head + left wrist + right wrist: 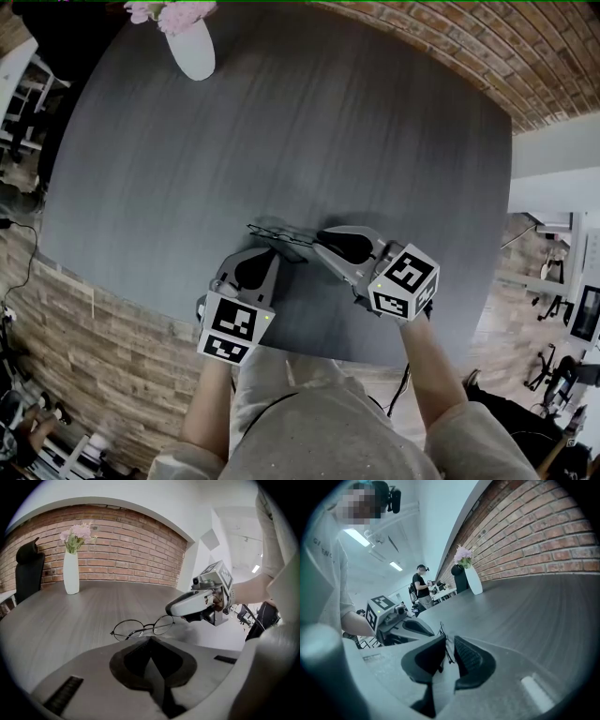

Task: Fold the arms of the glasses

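Thin round wire glasses (277,234) lie on the dark grey round table (309,122), near its front edge. In the left gripper view the glasses (143,627) sit just past my jaw tips, with an arm lying across the lenses. My left gripper (265,255) is shut with nothing in it, close behind the glasses (444,645). From the right, my right gripper (324,240) comes in and is shut on the right end of the frame. In the right gripper view the thin wire runs between the two dark pads (465,654). In the left gripper view the right gripper (175,609) sits over the right lens.
A white vase with pink flowers (191,45) stands at the table's far left edge. A black chair (28,569) is behind it by the brick wall. A person (421,585) stands far off in the room. The table's front edge runs right under my grippers.
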The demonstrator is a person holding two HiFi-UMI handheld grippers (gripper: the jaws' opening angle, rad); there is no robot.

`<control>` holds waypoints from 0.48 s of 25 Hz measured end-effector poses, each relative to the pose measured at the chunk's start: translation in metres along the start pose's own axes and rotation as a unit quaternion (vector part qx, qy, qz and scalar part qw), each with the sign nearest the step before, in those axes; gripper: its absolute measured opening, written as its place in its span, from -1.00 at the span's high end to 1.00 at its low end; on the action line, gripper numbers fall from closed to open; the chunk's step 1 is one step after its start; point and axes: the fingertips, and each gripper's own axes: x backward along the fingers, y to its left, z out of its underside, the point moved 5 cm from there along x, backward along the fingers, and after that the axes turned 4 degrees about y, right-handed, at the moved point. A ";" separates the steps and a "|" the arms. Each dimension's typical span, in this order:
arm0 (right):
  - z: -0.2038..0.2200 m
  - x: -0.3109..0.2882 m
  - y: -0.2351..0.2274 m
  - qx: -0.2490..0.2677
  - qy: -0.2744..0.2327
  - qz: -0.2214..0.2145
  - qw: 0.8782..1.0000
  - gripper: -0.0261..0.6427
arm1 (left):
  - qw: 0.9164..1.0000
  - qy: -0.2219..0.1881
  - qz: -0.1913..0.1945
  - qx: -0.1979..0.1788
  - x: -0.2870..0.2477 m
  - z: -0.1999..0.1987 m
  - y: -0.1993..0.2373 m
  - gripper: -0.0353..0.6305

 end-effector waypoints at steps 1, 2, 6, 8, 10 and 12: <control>0.000 -0.001 0.000 0.000 0.000 -0.002 1.000 0.74 | 1.000 0.000 -0.003 0.003 -0.001 -0.001 0.001 0.90; 0.000 -0.001 0.001 0.000 0.001 -0.003 1.000 0.74 | 1.000 0.000 -0.006 0.007 -0.001 -0.001 0.003 0.90; 0.000 -0.001 0.000 -0.005 0.002 -0.010 1.000 0.74 | 1.000 0.001 -0.011 0.020 -0.005 -0.005 0.004 0.90; 0.000 0.000 -0.002 -0.009 0.001 -0.013 1.000 0.74 | 1.000 0.000 -0.010 0.023 -0.008 -0.008 0.004 0.90; -0.001 0.001 -0.005 -0.012 -0.001 -0.014 1.000 0.74 | 1.000 -0.001 -0.008 0.025 -0.010 -0.011 0.004 0.90; -0.002 0.002 -0.007 -0.015 -0.004 -0.014 1.000 0.74 | 1.000 -0.002 -0.008 0.028 -0.012 -0.014 0.004 0.90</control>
